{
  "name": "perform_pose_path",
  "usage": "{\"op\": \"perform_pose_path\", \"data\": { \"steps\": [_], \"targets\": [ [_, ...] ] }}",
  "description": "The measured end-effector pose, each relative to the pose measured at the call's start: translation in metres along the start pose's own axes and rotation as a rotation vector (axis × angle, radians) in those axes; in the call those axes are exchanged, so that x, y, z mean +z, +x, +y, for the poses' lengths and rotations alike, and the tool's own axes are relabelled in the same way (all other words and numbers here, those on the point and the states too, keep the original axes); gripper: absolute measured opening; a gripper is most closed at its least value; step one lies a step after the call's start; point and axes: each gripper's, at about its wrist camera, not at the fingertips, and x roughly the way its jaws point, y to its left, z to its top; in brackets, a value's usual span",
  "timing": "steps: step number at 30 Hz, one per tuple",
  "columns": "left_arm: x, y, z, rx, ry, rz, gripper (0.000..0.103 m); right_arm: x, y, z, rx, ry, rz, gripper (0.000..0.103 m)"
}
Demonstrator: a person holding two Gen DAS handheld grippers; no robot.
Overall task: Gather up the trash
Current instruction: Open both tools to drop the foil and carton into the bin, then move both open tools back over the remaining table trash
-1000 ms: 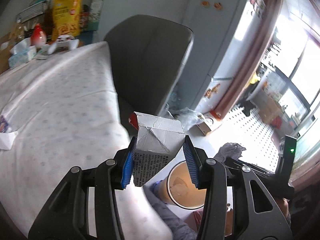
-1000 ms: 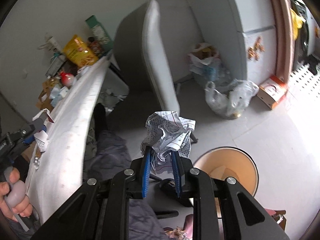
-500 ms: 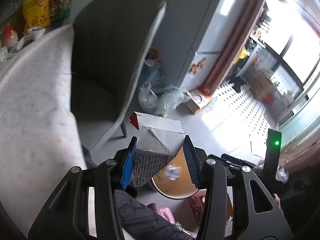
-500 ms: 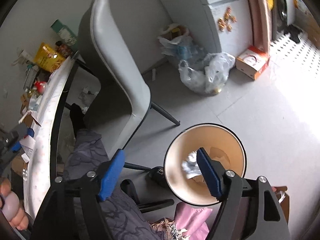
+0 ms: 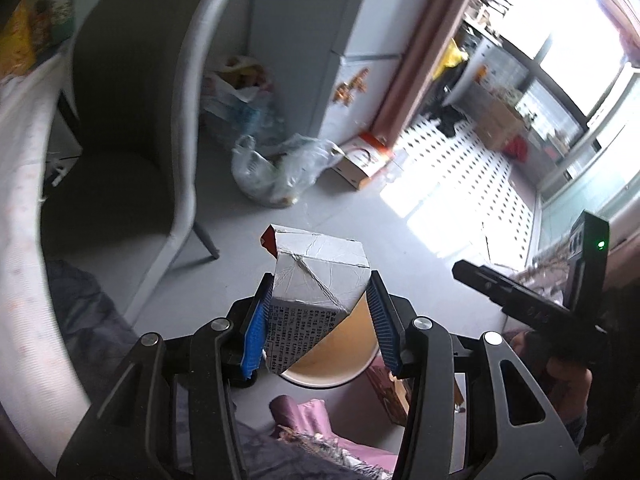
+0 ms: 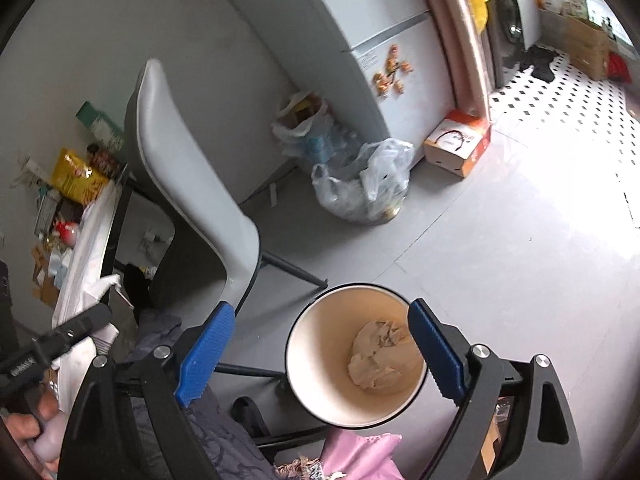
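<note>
Two sets of blue-padded fingers tell different halves of the job. The left gripper (image 5: 320, 320) has its fingers (image 5: 256, 328) clamped on a crumpled silver carton (image 5: 316, 280), pads pressing its sides, exactly as a second ago. The right gripper (image 6: 320, 356) has just been opening, and its fingers (image 6: 204, 352) now stand wide apart with nothing between them; the crumpled paper it pinched a second ago is gone from them.

Directly below and between the right fingers sits the round bin (image 6: 296, 360) on the floor, and a crumpled wad (image 6: 380, 356) lies at its bottom, which I take to be the dropped paper. From the left view the same bin (image 5: 340, 364) shows just beneath the carton, partly hidden by it, where before the carton hung over the worktop edge.

Further out from the fingers stand a grey chair (image 6: 188, 184), clear plastic bags (image 6: 364, 188) against the fridge (image 6: 360, 36), and an orange-and-white box (image 6: 456, 148) beyond.

So one piece of trash looks binned, and the carton seems next: it appears lined up over the bin, though the camera angle leaves some doubt whether it would fall cleanly inside the rim.
</note>
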Motion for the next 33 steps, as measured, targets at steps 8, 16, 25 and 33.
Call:
{"op": "perform_pose_path", "data": {
  "steps": [8,16,25,33],
  "targets": [
    [0.006,0.038,-0.029,-0.047,0.019,0.071,0.092,0.009,-0.02,-0.03,-0.029,0.044,-0.047,0.087],
    [0.005,0.023,-0.002,0.003,-0.03,0.036,0.097,0.006,-0.016,-0.016,0.002,0.014,-0.038,0.087],
    [0.008,-0.033,0.035,0.023,-0.091,-0.089,0.097,0.014,-0.012,0.031,0.027,-0.03,-0.057,0.09],
    [-0.008,-0.113,0.083,0.081,-0.178,-0.237,0.097,0.012,-0.03,0.106,0.087,-0.132,-0.089,0.095]
  ]
}}
